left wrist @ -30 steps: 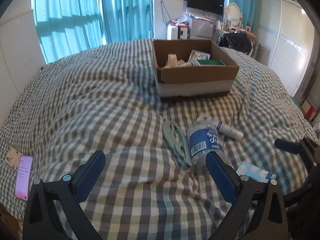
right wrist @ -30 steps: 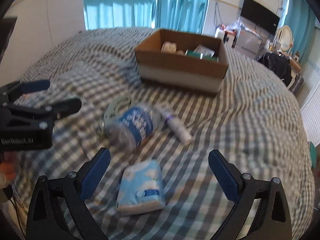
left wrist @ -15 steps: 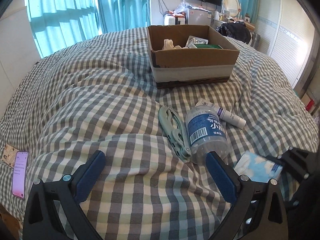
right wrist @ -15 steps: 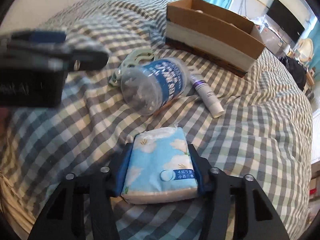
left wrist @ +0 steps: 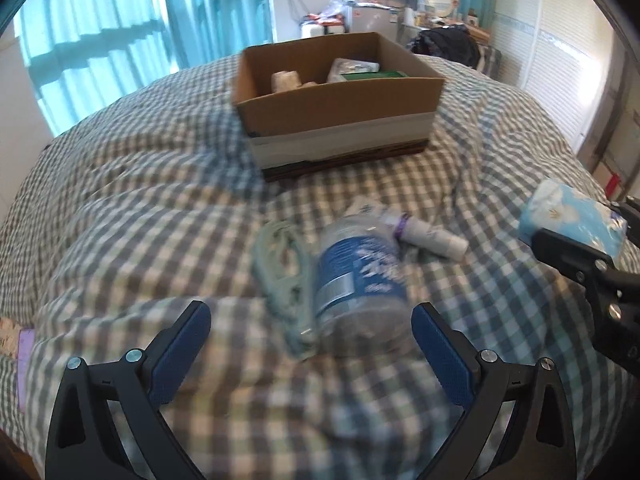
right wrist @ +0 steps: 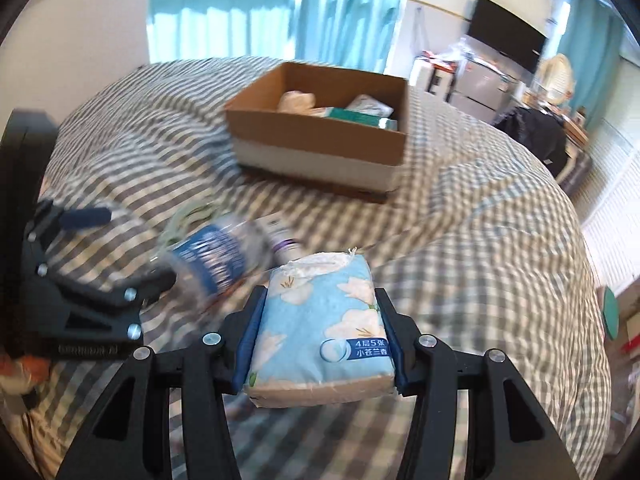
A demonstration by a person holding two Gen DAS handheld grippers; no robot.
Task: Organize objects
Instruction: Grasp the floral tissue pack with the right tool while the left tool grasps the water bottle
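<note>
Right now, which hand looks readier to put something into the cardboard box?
Right: the right gripper already clamps the tissue pack, facing the cardboard box. The left gripper is open, empty.

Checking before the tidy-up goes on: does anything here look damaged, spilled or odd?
Nothing spilled. The water bottle lies on its side on the bed, beside a green tool and a small tube. The tissue pack in the right gripper has a ragged torn far edge.

Bed (left wrist: pixel 152 184) under grey-and-white checked cover. Lying on it: open cardboard box (left wrist: pixel 340 120) toward far side, plastic water bottle (left wrist: pixel 360 280) on its side, pale green clip (left wrist: pixel 284 264) touching it, small white tube (left wrist: pixel 432 236) just beside, phone (left wrist: pixel 25 364) at left edge.
</note>
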